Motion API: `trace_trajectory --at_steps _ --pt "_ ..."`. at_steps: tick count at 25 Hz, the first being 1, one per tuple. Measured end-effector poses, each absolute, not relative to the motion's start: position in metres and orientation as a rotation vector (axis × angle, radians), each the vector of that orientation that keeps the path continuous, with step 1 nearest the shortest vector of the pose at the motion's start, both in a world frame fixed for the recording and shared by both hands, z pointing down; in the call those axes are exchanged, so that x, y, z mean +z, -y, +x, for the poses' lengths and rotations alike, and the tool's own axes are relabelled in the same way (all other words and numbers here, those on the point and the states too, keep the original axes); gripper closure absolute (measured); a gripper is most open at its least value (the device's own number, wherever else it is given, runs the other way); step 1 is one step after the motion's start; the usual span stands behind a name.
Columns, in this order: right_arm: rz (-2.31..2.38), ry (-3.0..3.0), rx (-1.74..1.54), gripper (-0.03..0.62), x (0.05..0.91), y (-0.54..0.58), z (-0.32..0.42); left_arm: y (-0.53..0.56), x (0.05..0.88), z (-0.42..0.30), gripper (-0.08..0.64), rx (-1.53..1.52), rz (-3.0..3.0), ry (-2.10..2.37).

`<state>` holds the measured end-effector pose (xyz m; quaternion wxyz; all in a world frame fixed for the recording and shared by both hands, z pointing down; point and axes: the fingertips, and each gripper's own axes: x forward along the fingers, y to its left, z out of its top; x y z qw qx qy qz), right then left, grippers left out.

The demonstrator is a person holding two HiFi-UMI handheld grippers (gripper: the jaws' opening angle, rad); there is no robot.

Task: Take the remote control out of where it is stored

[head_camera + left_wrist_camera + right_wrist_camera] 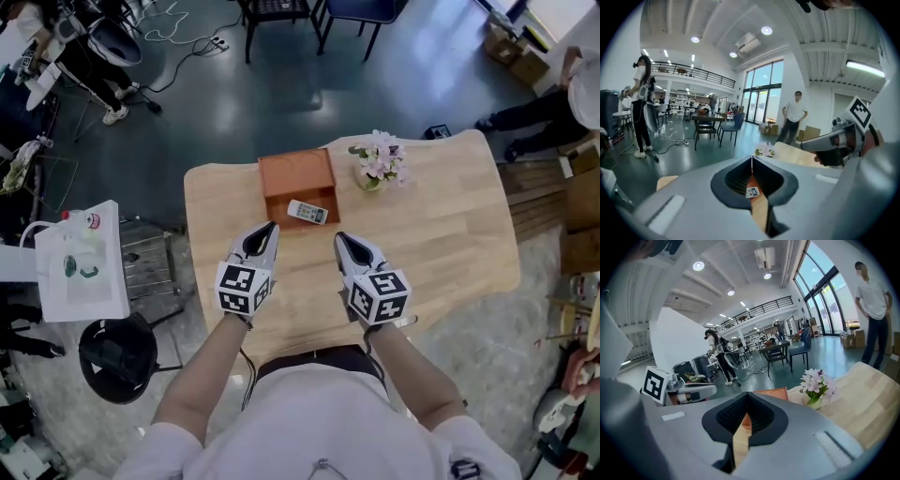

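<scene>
A small white remote control [307, 212] lies inside an open orange-brown box [281, 173] at the far middle of the wooden table [450, 234]. My left gripper [273, 225] is shut and empty, its tips just short of the box's near left corner. My right gripper [337, 236] is also shut and empty, a little nearer than the box's right side. In the left gripper view the remote [751, 191] shows through the hollow behind the closed jaw tips [751, 158]. In the right gripper view the box [777, 392] sits just beyond the closed tips [747, 393].
A small vase of pink flowers [379, 161] stands right of the box. A white cart [82, 262] and a black stool [117, 358] are left of the table. Chairs stand on the dark floor beyond. A person [793, 117] stands past the table's far end.
</scene>
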<state>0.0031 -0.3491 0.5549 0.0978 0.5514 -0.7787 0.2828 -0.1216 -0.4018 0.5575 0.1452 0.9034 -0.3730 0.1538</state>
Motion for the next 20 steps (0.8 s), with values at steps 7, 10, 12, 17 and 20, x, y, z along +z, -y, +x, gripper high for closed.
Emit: trace_trajectory --at_steps 7,10,12,17,20 --pt "1.642 2.223 0.961 0.565 0.604 0.35 0.04 0.448 0.651 -0.066 0.468 0.959 2.78 0.723" --pt "1.655 2.187 1.017 0.565 0.62 0.344 0.053 0.457 0.698 -0.052 0.443 1.238 2.816 0.547" --pt "1.658 2.175 1.042 0.565 0.63 0.341 0.059 0.461 0.727 -0.045 0.42 1.436 2.833 0.414" --pt "1.678 2.134 1.1 0.565 0.654 0.335 0.078 0.468 0.786 -0.028 0.392 1.895 2.869 0.011" --pt "1.692 2.115 1.127 0.565 0.665 0.331 0.087 0.466 0.817 -0.021 0.345 2.085 2.832 -0.258"
